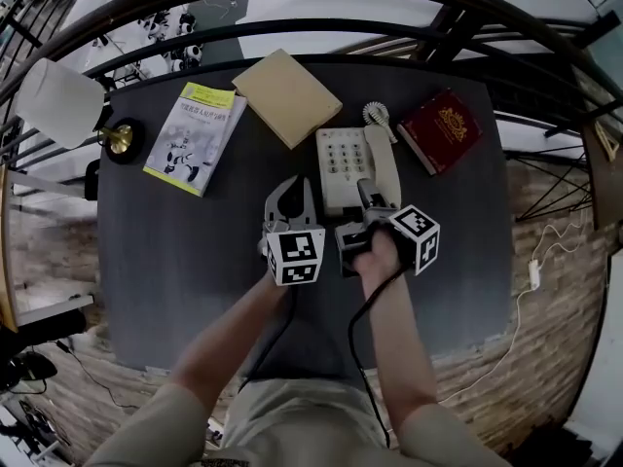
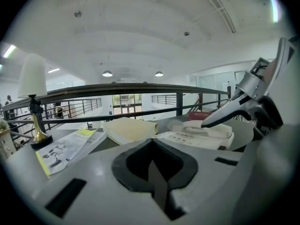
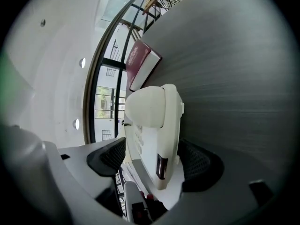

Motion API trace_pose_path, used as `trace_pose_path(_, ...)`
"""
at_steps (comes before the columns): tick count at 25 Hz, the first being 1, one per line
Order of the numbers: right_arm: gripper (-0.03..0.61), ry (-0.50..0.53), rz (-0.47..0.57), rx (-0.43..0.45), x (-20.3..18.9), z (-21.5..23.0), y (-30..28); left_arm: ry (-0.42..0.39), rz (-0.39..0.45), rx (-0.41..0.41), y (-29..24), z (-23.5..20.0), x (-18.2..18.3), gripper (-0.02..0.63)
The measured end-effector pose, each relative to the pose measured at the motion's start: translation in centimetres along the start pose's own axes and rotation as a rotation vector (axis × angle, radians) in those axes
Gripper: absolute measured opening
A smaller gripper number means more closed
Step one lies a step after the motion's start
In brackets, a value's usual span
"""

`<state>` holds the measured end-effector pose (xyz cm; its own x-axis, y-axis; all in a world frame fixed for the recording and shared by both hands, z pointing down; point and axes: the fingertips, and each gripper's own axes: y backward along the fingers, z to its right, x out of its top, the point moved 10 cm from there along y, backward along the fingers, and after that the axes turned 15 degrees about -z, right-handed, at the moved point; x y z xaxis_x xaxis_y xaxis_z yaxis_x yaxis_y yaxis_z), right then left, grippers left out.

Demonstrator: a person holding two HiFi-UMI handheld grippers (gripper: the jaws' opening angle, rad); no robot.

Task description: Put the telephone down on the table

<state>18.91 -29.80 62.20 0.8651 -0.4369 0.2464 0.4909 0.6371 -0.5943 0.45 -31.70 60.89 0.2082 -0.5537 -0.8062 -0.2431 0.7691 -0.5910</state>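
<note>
Telephone (image 1: 343, 171) flat on table (image 1: 175, 261), long axis toward table's far edge

Dark grey table (image 1: 195, 261) | far left: lamp (image 1: 58, 100) | back: booklet (image 1: 195, 136), tan book (image 1: 287, 97) beside it | centre: telephone (image 1: 350, 168), coiled cord (image 1: 376, 115) behind | right: red book (image 1: 440, 130), flat

The head view looks steeply down from over the near edge of the surface (image 1: 175, 290), far enough off to take in its whole dark top. The left gripper view sits low behind the left tongs (image 2: 152, 165), facing almost level across the surface toward the railing (image 2: 117, 89) beyond the far edge. The right gripper view, rolled sideways and tipped down, is close up on the telephone (image 3: 154, 121). All three views share the telephone and the red book (image 1: 440, 130).
</note>
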Motion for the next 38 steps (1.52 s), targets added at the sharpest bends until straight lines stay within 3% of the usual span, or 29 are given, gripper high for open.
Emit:
trace_pose_path(5,0.339,0.035,-0.008,0.046,-1.6,-1.4,3.3,-0.005,0.019,0.006,2.8,-0.1,1.3,0.003)
trace_pose_path(8,0.334,0.080,-0.027,0.150,-2.7,-3.1,5.6,-0.002,0.052,0.004,5.1,-0.3,2.8,0.003)
trace_pose_path(9,0.299,0.072,-0.026,0.202,-3.0,-3.6,6.4,0.001,0.067,0.007,5.9,-0.3,3.5,0.003)
trace_pose_path(11,0.083,0.052,-0.004,0.291,-3.5,-4.3,7.9,0.008,0.093,0.024,7.8,-0.5,4.9,0.003)
trace_pose_path(12,0.067,0.058,0.008,0.323,-3.9,-4.8,8.8,0.009,0.104,0.033,8.6,-0.6,5.6,0.003)
trace_pose_path(21,0.048,0.272,-0.047,0.572,-7.7,-9.5,16.2,0.000,0.192,0.038,15.6,0.4,9.2,0.003)
trace_pose_path(24,0.048,0.414,-0.035,0.634,-8.4,-11.3,19.1,-0.048,0.230,0.050,18.1,1.2,10.9,0.003)
trace_pose_path(29,0.044,0.781,0.013,0.703,-10.4,-13.8,24.7,-0.059,0.309,-0.008,23.3,2.6,13.5,0.003)
trace_pose_path(34,0.037,1.061,0.127,0.663,-12.4,-15.6,29.6,-0.134,0.393,-0.052,28.8,3.6,16.8,0.003)
trace_pose_path(38,0.037,1.252,0.228,0.583,-13.7,-16.6,32.7,-0.131,0.457,-0.130,32.0,4.2,18.3,0.003)
